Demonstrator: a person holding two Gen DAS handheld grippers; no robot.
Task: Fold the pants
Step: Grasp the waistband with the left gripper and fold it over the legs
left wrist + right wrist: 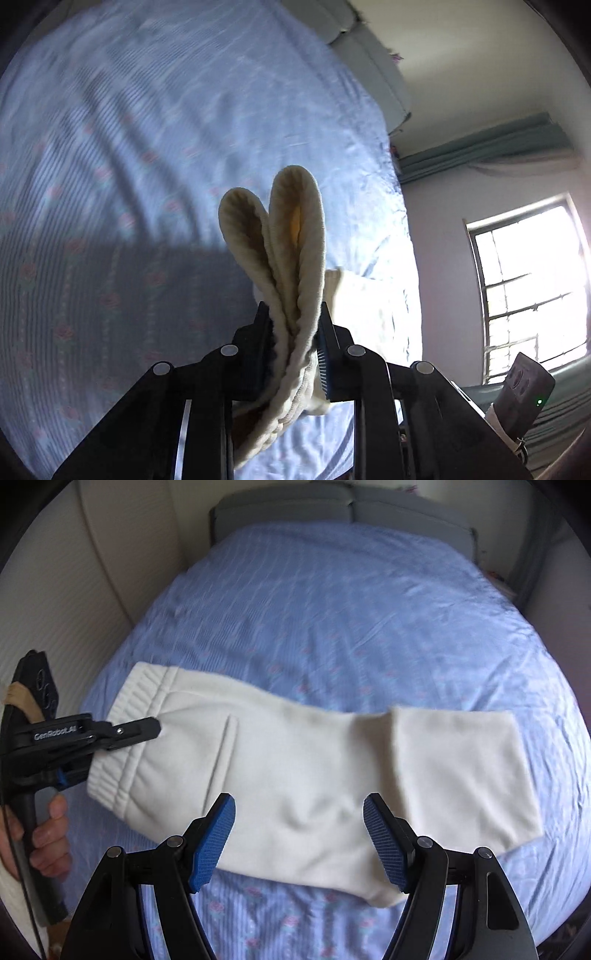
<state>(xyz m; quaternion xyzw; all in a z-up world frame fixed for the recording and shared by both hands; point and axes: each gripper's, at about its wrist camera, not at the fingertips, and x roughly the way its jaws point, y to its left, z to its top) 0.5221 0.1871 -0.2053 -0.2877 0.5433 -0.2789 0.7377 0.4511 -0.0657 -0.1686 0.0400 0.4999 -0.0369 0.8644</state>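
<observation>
- The pants (295, 775) are cream-white fleece with a ribbed elastic waistband (125, 723) and a slit pocket just right of it.
- They lie across the near half of a bed, on a blue striped sheet (332, 602) with a small rose print. The waistband points left; the leg ends are folded back over the garment at the right.
- The left gripper (291, 332) is clenched on the waistband. Two thick folds of ribbed fabric stand up between its pads (323, 365).
- A hand (48, 834) holds that gripper's handle at the left bed edge.
- The right gripper (299, 834) is released. Its blue pads (214, 842) stand wide apart above the near edge of the pants, touching no cloth.
- The far half of the sheet is bare up to a grey headboard (332, 506).
- Pale walls flank the bed closely on the left and right.
- A bright window (528, 288) shows in the left wrist view.
</observation>
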